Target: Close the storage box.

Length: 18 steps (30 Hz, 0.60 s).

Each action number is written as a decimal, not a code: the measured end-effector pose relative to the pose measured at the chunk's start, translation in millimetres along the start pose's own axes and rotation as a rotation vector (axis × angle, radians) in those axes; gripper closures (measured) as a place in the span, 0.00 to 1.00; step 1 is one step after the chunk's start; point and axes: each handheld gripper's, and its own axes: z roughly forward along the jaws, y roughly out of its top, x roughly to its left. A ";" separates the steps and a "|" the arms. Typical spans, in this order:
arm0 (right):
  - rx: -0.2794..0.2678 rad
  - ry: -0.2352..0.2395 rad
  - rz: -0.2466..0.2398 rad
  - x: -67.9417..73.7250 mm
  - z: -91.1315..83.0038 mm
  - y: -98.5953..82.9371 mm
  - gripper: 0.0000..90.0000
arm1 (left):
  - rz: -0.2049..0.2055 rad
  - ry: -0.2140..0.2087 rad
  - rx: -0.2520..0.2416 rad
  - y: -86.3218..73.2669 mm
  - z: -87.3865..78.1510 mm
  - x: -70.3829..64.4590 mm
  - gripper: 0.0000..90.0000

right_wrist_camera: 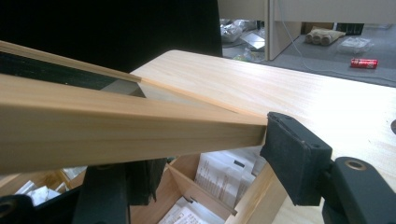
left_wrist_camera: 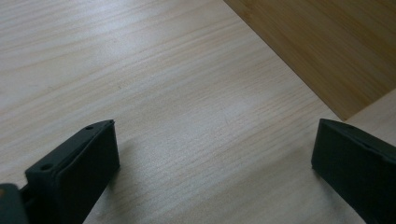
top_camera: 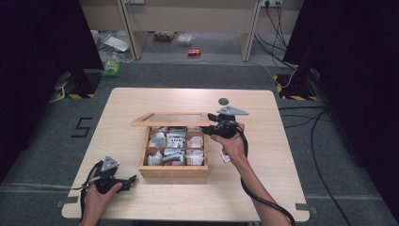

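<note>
Step in hand: moving the hinged lid (top_camera: 171, 118) of the wooden box (top_camera: 174, 170), which sits at table (top_camera: 263, 188) centre. The right gripper (top_camera: 212, 117), at the box's 2 o'clock corner, grips the lid's frame edge between its jaws, lid partly raised. The left gripper (top_camera: 128, 181), at 8 o'clock, rests with jaws wide, empty. Next move likely calls for swinging along the hinge arc. Packet (top_camera: 175, 140) print is unreadable; a floor marking (top_camera: 83, 126) reads "5".
</note>
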 end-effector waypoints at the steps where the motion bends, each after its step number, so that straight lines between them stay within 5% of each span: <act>1: 0.001 0.003 -0.001 0.2 -0.4 -0.8 0.44 | 0.000 0.000 0.000 0.0 0.0 0.0 0.00; 18: 0.018 0.012 -0.016 7.1 -7.7 -13.7 0.43 | -0.003 -0.001 -0.001 0.0 0.1 -0.2 0.00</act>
